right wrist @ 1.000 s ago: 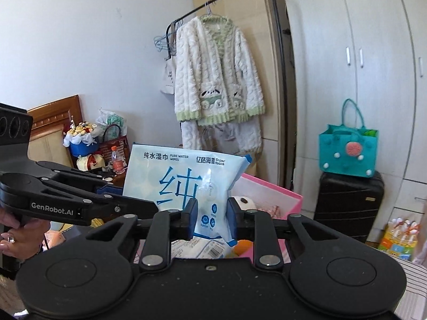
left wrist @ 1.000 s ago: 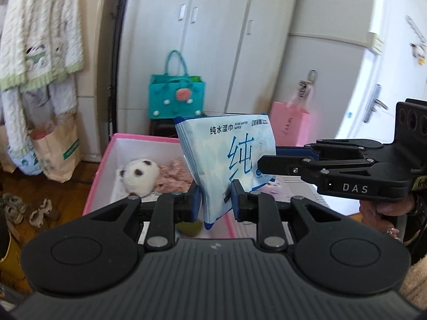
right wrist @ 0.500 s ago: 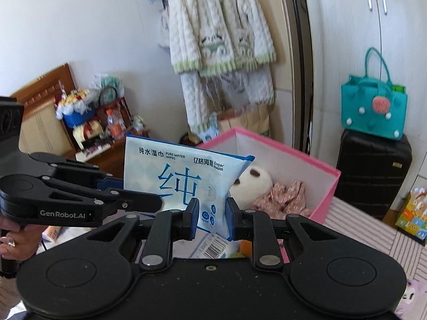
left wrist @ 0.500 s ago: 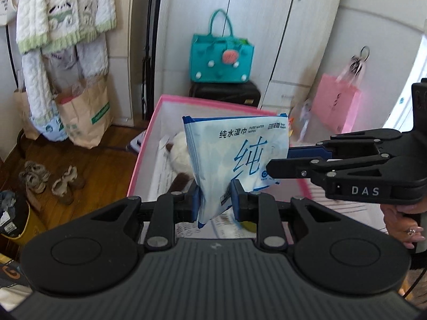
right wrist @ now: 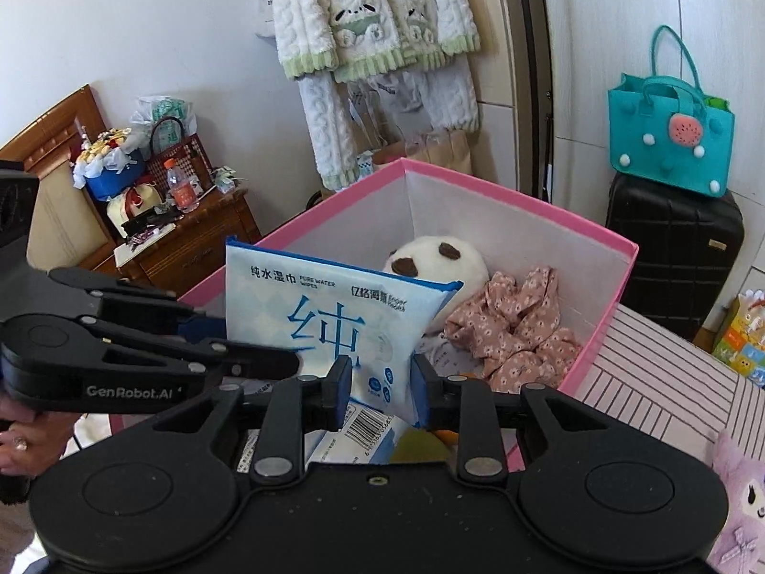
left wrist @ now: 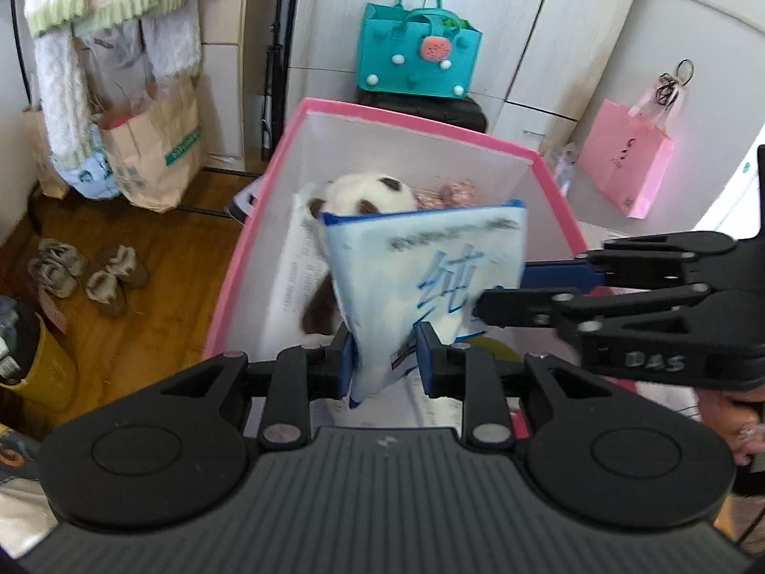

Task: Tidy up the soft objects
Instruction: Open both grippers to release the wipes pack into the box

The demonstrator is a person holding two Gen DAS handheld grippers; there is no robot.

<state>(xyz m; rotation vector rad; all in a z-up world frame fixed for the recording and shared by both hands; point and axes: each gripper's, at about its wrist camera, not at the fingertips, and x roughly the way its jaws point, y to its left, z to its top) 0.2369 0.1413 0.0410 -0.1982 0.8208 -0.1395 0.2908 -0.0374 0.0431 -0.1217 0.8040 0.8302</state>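
Over the big pink fabric box with white inside walls, the flat blue-and-white soft pack of wet wipes hangs in the air, one short end in each gripper. The box is the biggest thing here, and it already has a white-and-brown panda plush toy and a crumpled pink flowered cloth inside, plus some papers on the bottom.

The pack looks a bit blurry from the left side, so it may be slipping.

The left gripper has its blue pads at the pack's lower corner, and its jaws have just been opening. There is a thin gap on the right pad, so it no longer seems to pinch. The right gripper is the same: jaws just opening, the pack between them, sides loose.

To do this well, let both ends go together (so the pack falls flat and does not tip). Aim for the bare near part of the box, not on top of the panda. Then lift both grippers straight up so they do not catch the pink rim.
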